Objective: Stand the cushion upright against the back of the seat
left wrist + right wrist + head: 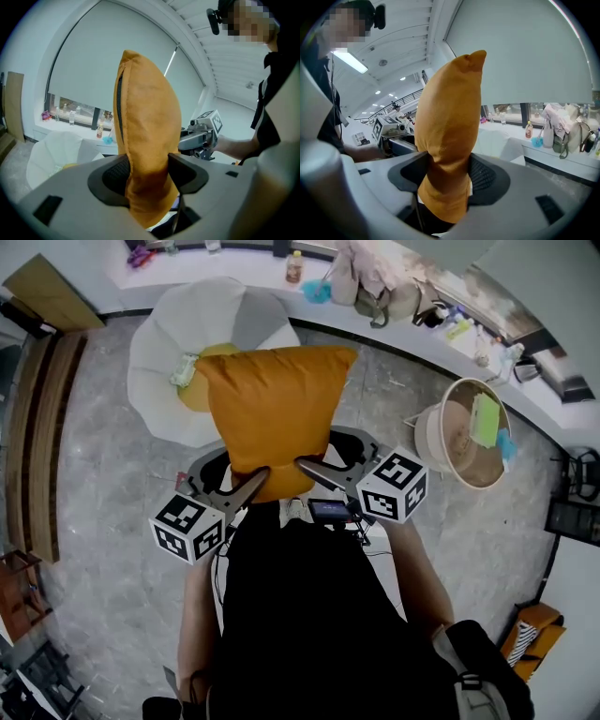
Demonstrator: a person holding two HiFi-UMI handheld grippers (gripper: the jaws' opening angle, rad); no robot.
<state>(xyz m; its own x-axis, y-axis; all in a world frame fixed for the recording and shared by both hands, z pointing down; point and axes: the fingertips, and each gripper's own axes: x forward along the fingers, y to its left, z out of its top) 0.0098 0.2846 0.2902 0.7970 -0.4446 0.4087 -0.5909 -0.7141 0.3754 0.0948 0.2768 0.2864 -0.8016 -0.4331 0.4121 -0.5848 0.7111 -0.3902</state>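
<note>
An orange cushion [274, 418] is held up in the air in front of the person, upright and above the floor. My left gripper [258, 482] is shut on its lower left corner; in the left gripper view the fabric [147, 140] is pinched between both pads. My right gripper [307, 466] is shut on the lower right corner, and the right gripper view shows the cushion [447, 126] squeezed in between its jaws. A white petal-shaped seat [211, 343] stands beyond the cushion, with a yellow pad [194, 388] on it.
A round wicker chair [466, 432] with a green item stands to the right. A long white counter [394, 320] with bottles and bags runs along the back. Wooden furniture [42, 418] lines the left wall. The floor is grey stone.
</note>
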